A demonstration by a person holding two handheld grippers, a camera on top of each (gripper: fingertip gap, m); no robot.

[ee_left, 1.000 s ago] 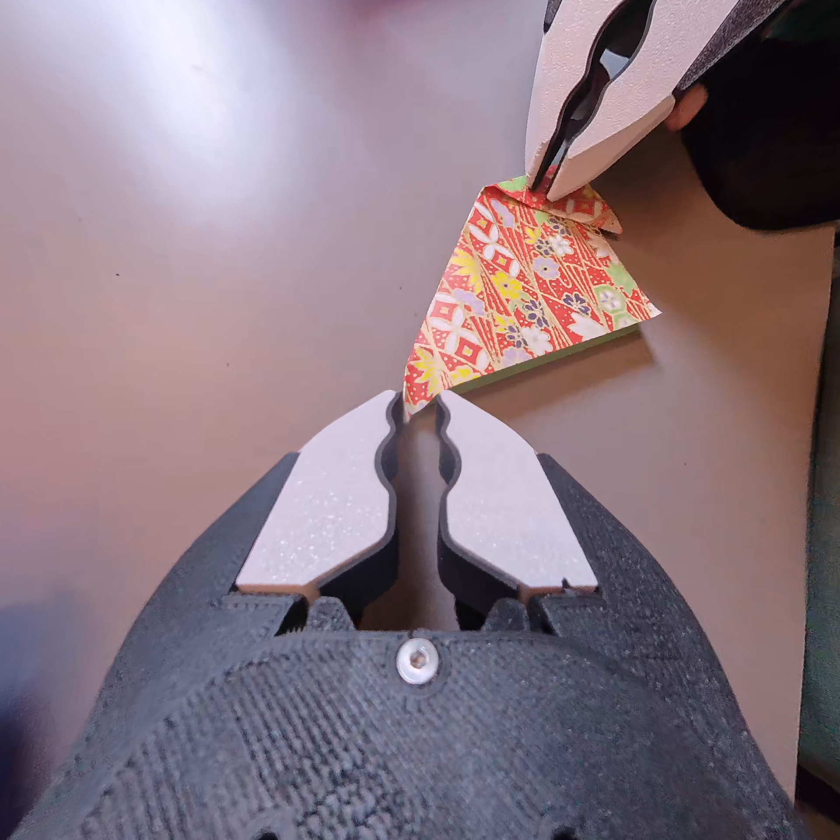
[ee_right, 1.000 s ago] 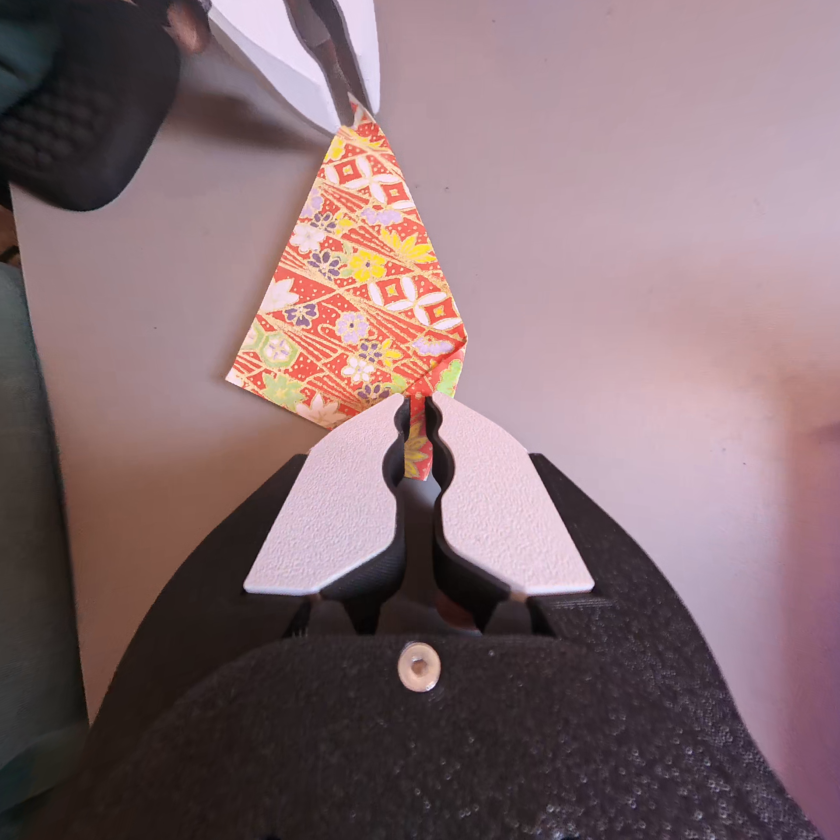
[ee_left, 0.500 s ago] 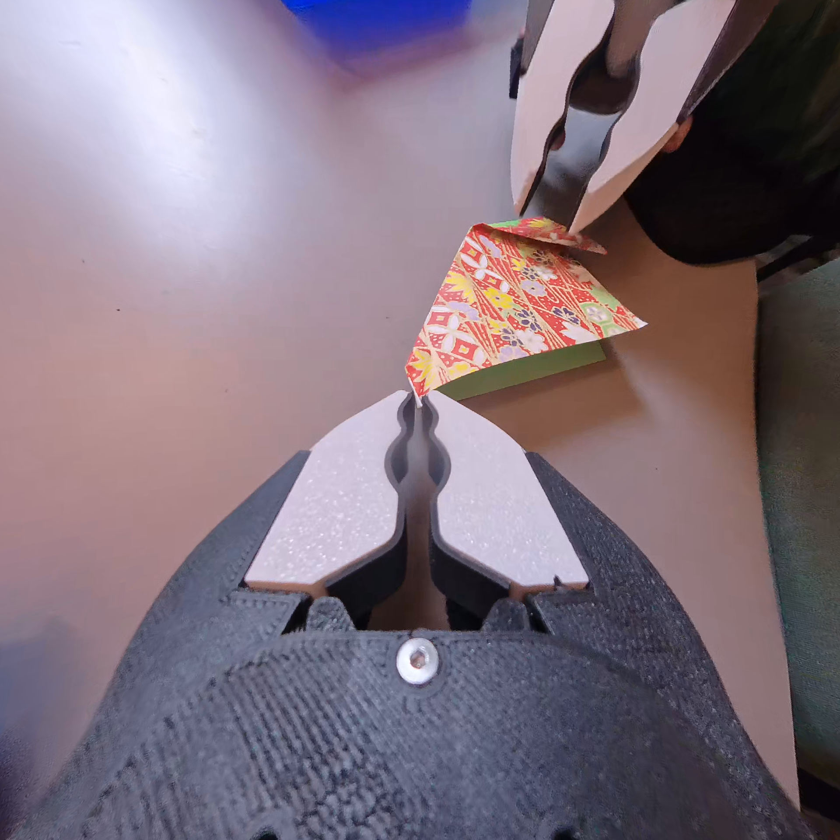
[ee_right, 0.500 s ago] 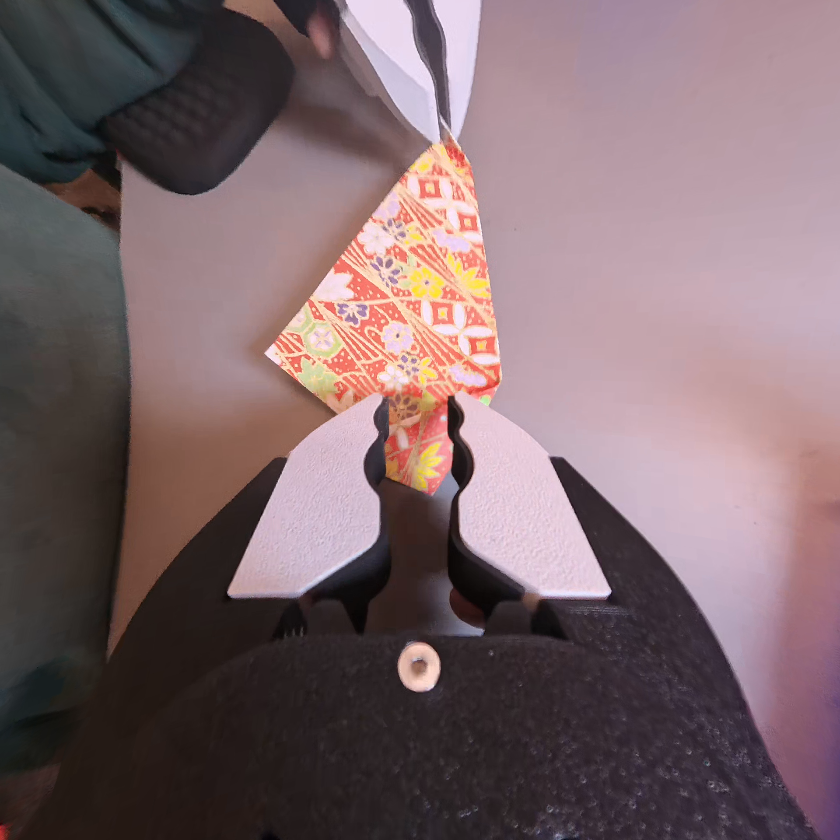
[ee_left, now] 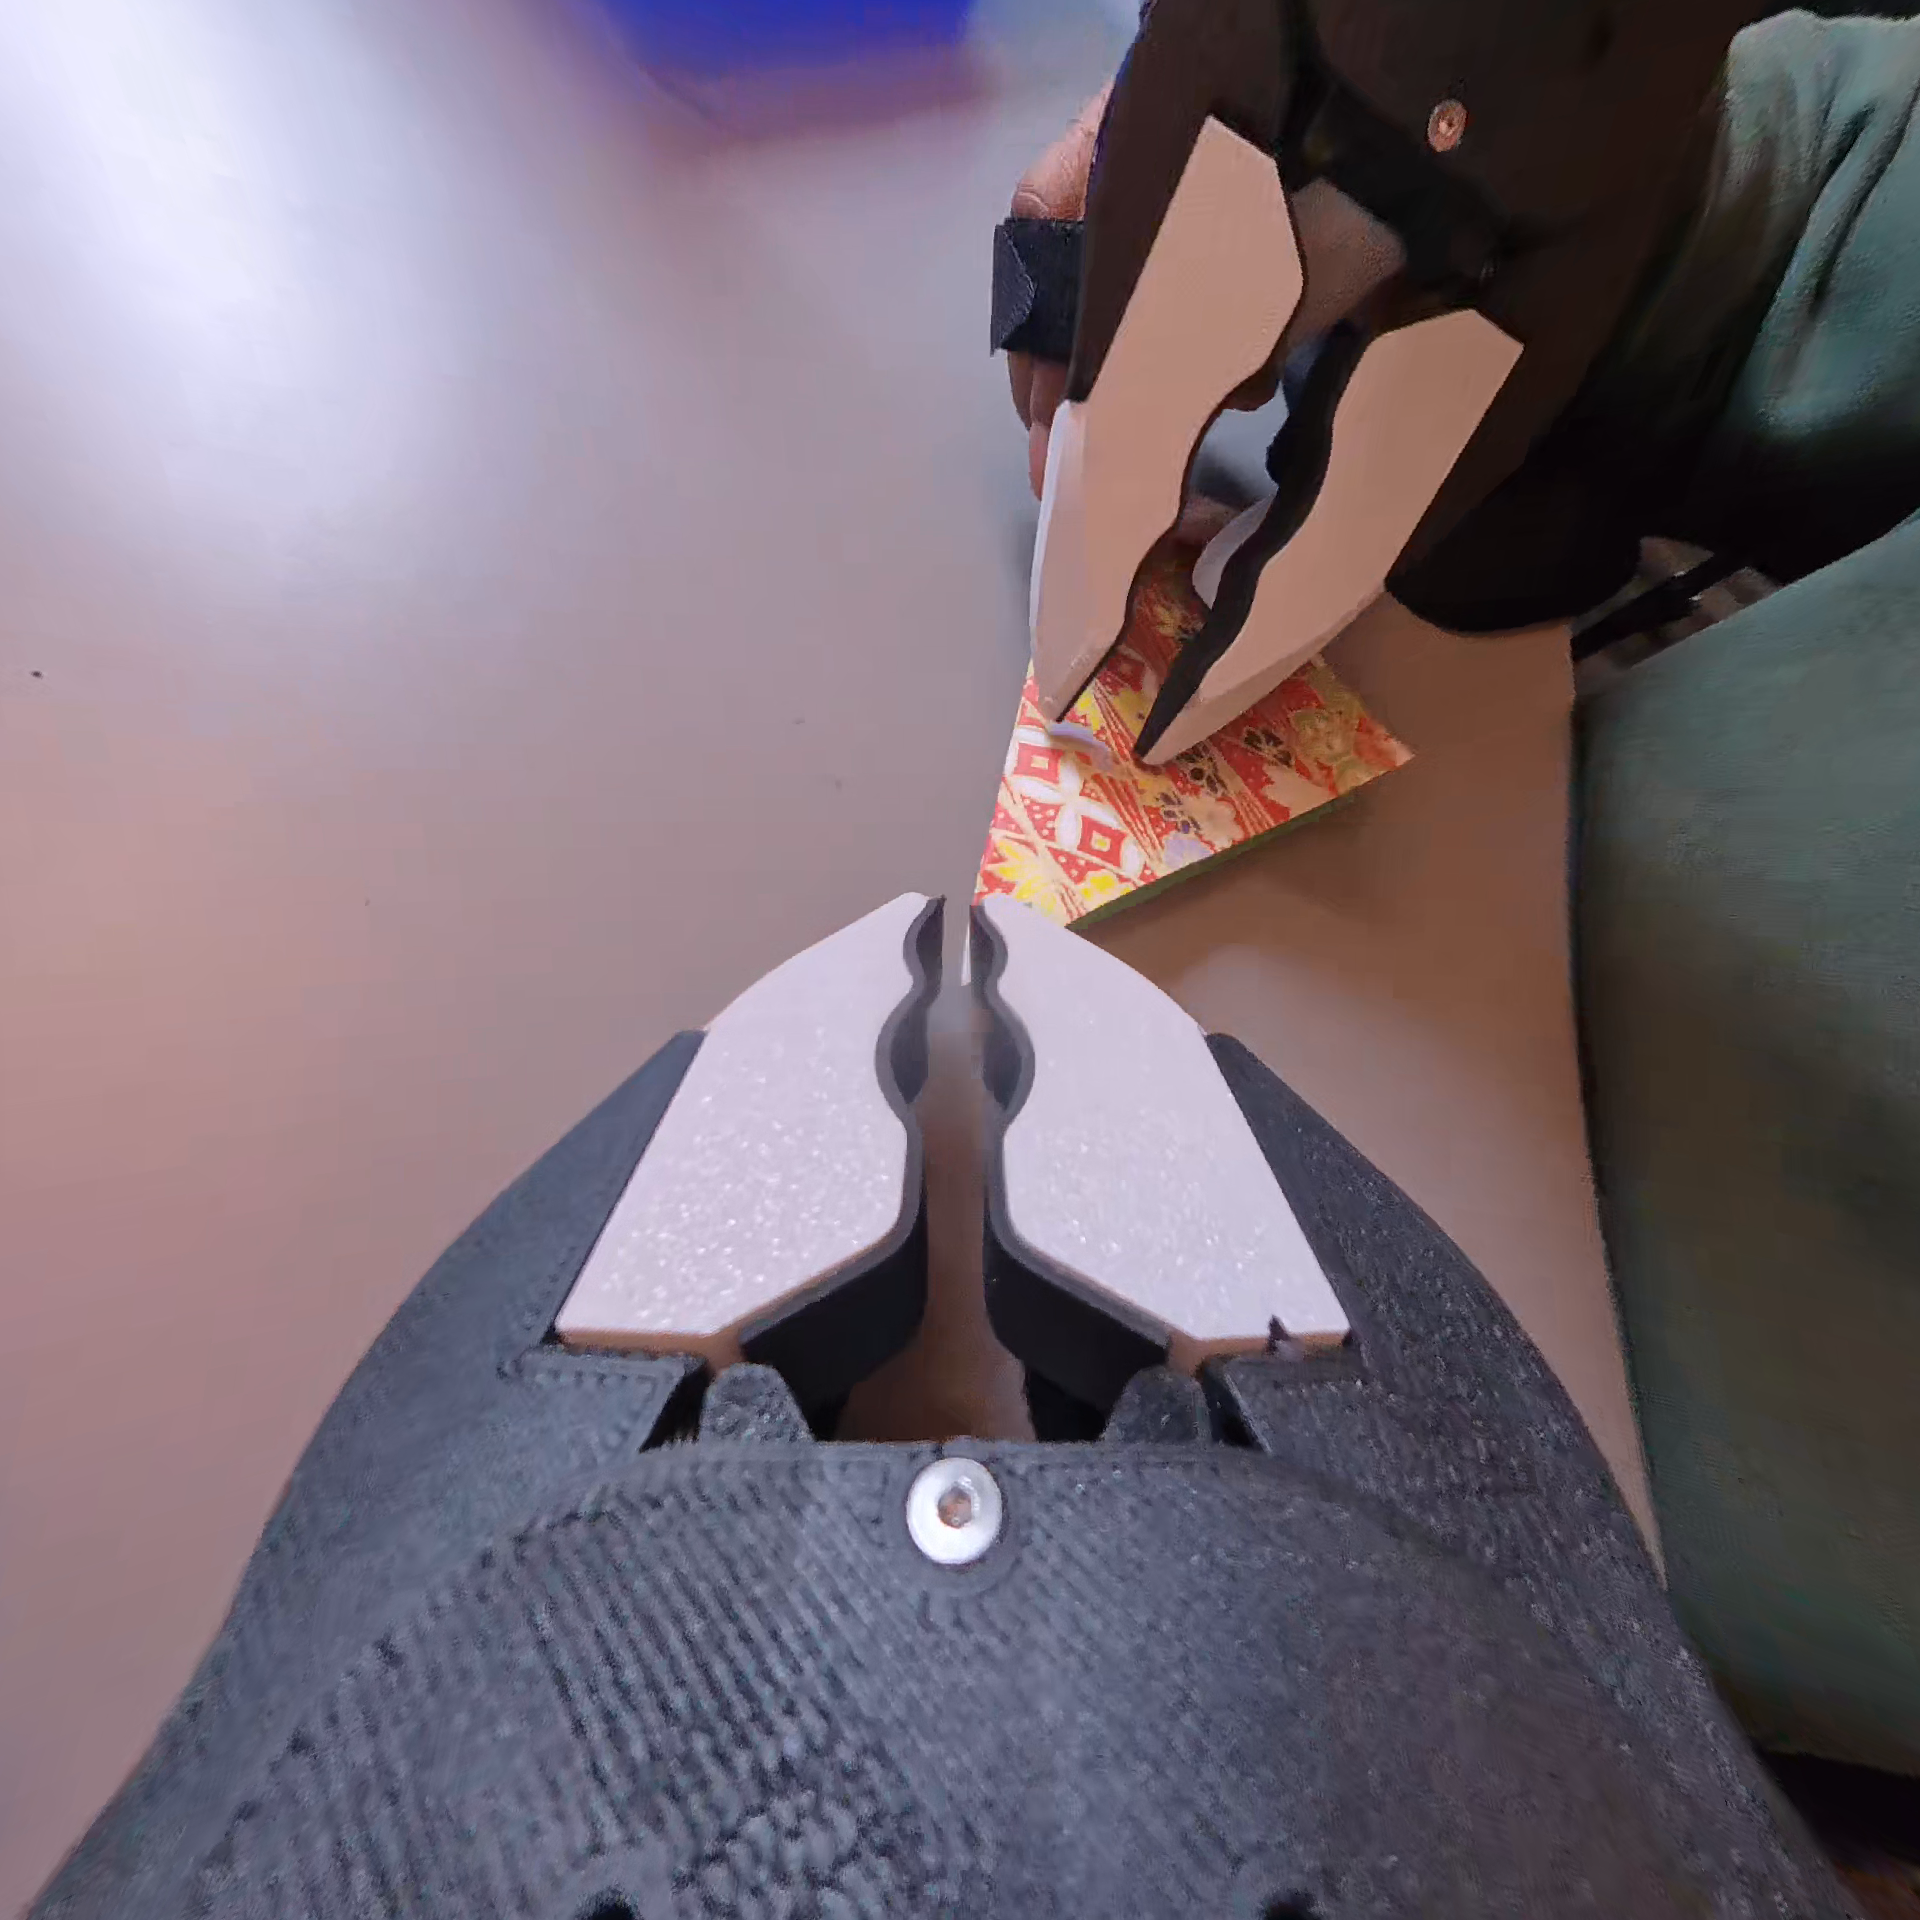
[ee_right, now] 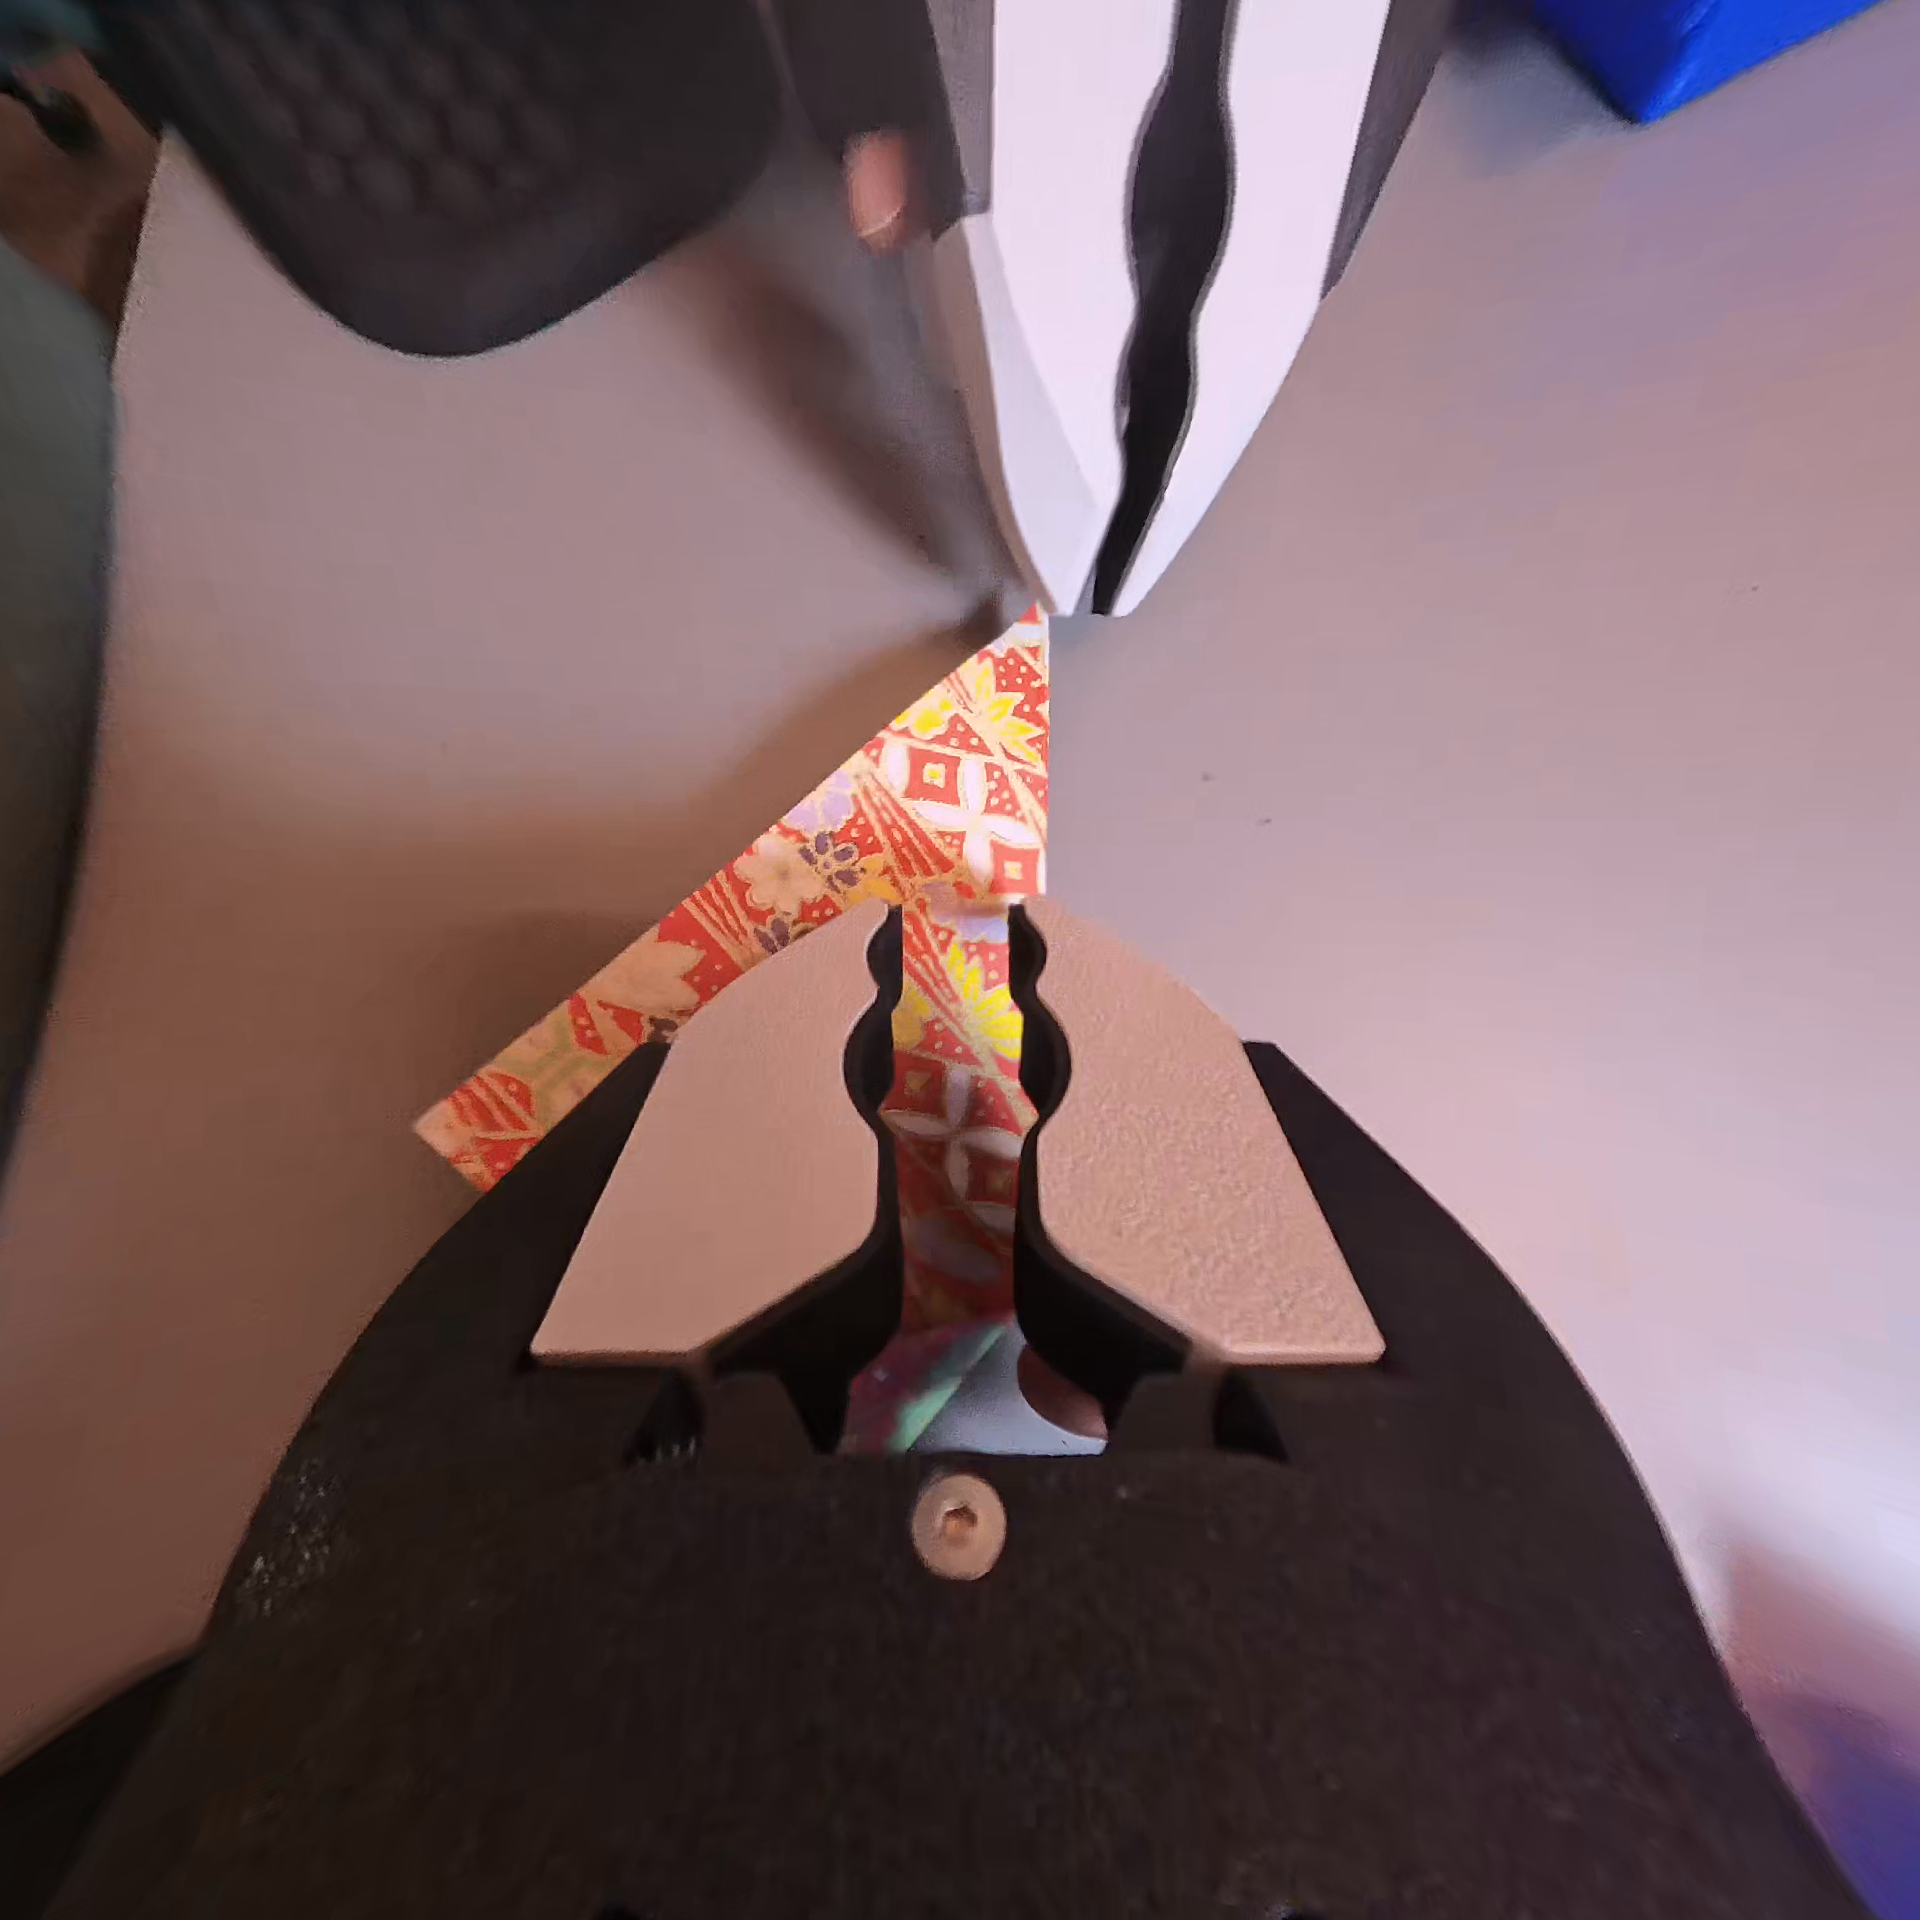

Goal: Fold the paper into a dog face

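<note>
The patterned paper (ee_left: 1164,821) lies folded on the grey worktop (ee_left: 468,623), close to its near edge by the person's green sleeve (ee_left: 1766,935). The right hand-held gripper (ee_left: 1101,732) is spread a little and tipped down, both tips pressing on the paper's top face, I'd guess to flatten the flap and set the crease. The left hand-held gripper (ee_left: 957,914) sits at the paper's sharp corner, nearly pressed together; whether it's actually nipping that corner I can't tell. Probably it's just anchoring that end so the paper doesn't slide.
</note>
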